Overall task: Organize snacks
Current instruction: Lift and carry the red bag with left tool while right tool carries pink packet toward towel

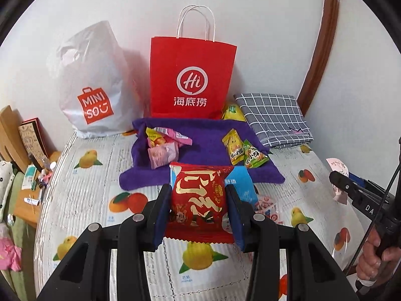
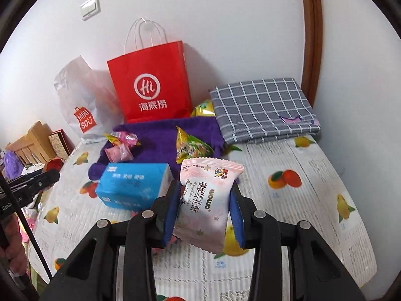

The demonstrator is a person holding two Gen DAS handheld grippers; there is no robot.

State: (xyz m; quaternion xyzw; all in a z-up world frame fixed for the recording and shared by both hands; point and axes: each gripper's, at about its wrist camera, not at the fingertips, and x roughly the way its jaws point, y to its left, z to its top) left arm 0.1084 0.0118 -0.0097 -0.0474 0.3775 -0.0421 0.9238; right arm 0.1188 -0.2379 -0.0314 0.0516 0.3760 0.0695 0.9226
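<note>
Two tools, both loaded: left tool [image 1: 198, 205] clamped on red foil snack packet [image 1: 199, 200]; right tool [image 2: 206, 202] clamped on pale pink snack packet [image 2: 206, 200], above fruit-print counter [image 2: 313, 200].

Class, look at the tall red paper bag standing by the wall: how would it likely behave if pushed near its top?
The red paper bag stands tall and narrow, so it would probably tip. Its paper sides look thin, likely denting. Contents are hidden, so its weight is uncertain.

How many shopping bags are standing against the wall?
2: a red paper bag in the middle and a white plastic bag to its left. Nothing shows any others hidden.
</note>
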